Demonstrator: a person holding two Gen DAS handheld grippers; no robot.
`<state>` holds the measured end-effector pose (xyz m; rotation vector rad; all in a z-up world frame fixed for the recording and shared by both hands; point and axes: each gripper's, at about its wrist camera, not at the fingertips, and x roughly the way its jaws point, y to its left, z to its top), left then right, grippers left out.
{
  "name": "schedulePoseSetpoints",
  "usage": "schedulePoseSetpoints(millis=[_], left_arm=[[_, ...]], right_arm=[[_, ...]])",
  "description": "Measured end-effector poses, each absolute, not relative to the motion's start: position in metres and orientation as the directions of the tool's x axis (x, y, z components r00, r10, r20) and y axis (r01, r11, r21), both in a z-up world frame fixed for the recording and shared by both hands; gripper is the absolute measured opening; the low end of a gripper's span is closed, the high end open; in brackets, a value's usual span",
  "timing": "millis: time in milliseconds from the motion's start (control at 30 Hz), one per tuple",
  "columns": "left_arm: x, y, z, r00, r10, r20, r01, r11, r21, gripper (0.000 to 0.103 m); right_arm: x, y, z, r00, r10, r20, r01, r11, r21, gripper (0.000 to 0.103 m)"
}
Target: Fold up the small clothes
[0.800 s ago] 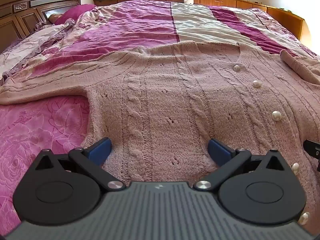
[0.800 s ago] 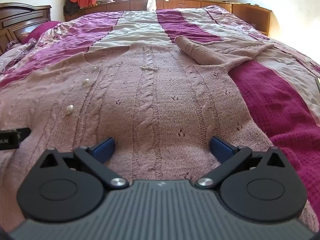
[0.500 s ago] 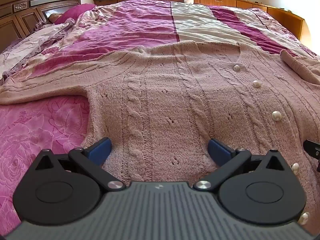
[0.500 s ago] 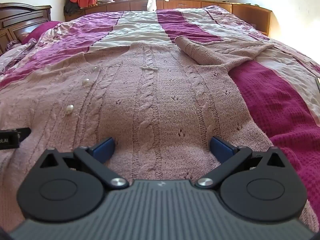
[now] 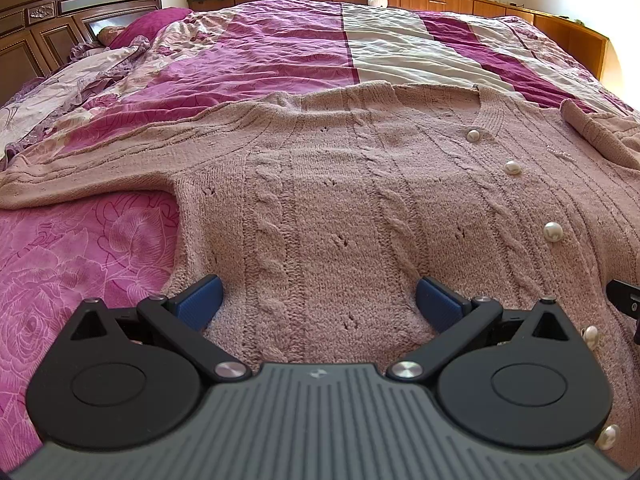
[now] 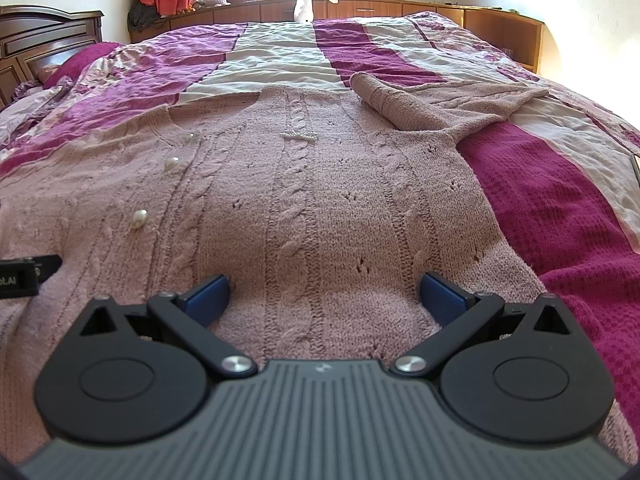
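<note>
A dusty-pink cable-knit cardigan [image 5: 328,184] with pearl buttons [image 5: 553,232] lies flat, front up, on the bed. Its left sleeve [image 5: 80,172] stretches out to the left. The right sleeve [image 6: 436,104] is folded back on itself at the far right. My left gripper [image 5: 320,306] stands open over the hem on the cardigan's left half, blue pads wide apart with knit between them. Over the hem on the right half my right gripper [image 6: 326,298] is open the same way. The cardigan [image 6: 304,208] fills the right wrist view.
A magenta, pink and cream patchwork bedspread [image 5: 280,48] covers the bed. A dark wooden headboard [image 5: 60,12] and pillows stand at the far left. Low wooden cabinets [image 6: 440,12] run under the window. The other gripper's black edge [image 5: 626,300] shows at the right.
The right gripper has tilted up slightly, so the far window and wall show more. The left gripper and the cardigan have stayed put.
</note>
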<state>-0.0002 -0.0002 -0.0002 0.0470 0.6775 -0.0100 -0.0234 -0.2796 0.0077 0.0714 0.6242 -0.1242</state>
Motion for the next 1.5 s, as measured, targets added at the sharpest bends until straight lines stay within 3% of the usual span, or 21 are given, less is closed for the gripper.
schedulePoseSetpoints(millis=[1500], left_arm=[[-0.0010,0.0013,0.0029,0.775,0.010,-0.632,0.024,0.999,0.045,0.103]], right_arm=[[-0.0234,-0.2787,0.0086,0.803,-0.095,-0.589,0.138,0.990,0.029,0.103]])
